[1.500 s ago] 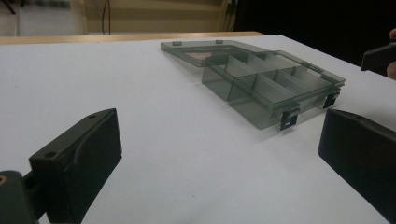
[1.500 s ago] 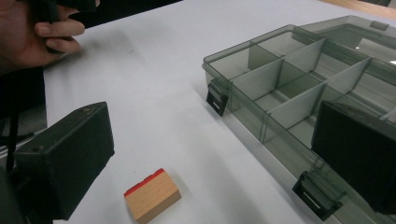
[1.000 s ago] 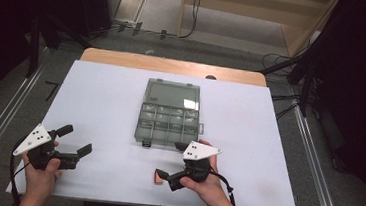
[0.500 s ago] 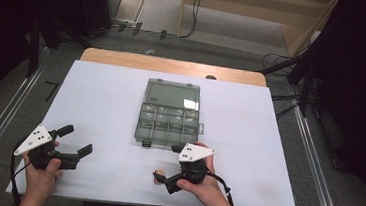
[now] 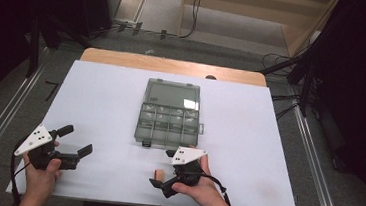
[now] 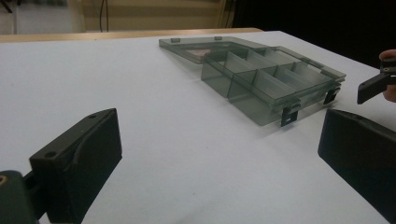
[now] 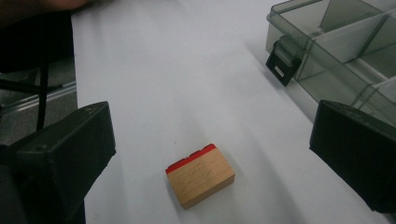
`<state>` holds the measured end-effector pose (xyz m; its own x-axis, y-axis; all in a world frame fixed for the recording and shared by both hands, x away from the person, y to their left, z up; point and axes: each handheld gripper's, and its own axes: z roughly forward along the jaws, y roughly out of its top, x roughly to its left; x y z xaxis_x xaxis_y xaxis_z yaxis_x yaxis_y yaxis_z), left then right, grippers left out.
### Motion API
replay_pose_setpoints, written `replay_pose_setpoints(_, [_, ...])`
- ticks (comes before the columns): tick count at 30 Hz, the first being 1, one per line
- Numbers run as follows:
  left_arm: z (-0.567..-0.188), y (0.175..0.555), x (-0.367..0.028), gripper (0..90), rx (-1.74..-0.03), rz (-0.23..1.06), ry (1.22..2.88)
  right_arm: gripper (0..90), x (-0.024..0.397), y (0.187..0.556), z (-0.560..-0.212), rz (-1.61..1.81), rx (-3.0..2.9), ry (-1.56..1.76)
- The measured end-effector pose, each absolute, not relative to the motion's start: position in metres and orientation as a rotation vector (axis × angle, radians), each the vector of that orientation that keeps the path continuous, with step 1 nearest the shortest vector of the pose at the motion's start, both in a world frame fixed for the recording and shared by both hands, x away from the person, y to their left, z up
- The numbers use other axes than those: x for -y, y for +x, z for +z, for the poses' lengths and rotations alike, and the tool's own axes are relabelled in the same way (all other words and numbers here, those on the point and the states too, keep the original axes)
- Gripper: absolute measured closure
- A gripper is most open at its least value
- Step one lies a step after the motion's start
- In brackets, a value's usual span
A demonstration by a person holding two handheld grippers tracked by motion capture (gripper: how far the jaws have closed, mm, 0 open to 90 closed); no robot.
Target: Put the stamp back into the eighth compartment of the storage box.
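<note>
A white desk [image 5: 106,96] with a bare wooden strip [image 5: 174,65] along its far edge stands on grey floor [image 5: 15,103]. Metal rails [image 5: 315,170] run along both sides of it. Beyond the far edge, black cables [image 5: 195,8] trail past pale wooden furniture [image 5: 259,9], and the surroundings are dark.

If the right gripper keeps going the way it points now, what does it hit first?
Most likely the wooden block: it lies on the white table between the right gripper's open jaws, just ahead. The open organizer box sits off to one side of that line. Depth is hard to judge.
</note>
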<state>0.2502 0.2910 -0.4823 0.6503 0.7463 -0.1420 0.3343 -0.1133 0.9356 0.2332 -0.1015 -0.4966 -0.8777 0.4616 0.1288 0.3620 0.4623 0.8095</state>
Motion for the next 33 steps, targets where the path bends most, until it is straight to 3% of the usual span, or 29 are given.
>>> replay_pose_setpoints(11, [-0.482,0.250,-0.292,0.0,-0.883,0.443,1.709,0.0,0.097,0.233,-0.504,1.311,-2.662,0.723])
replay_pose_setpoints(13, [-0.482,0.250,-0.292,0.0,-0.883,0.443,1.709,4.7,0.096,0.233,-0.505,1.298,-2.664,0.726])
replay_pose_setpoints(18, [-0.482,0.250,-0.292,0.0,-0.883,0.442,1.709,5.4,0.093,0.232,-0.508,1.263,-2.712,0.695])
replay_pose_setpoints(33, [-0.482,0.250,-0.292,0.3,-0.881,0.449,1.712,29.5,0.093,0.232,-0.513,1.205,-2.724,0.688])
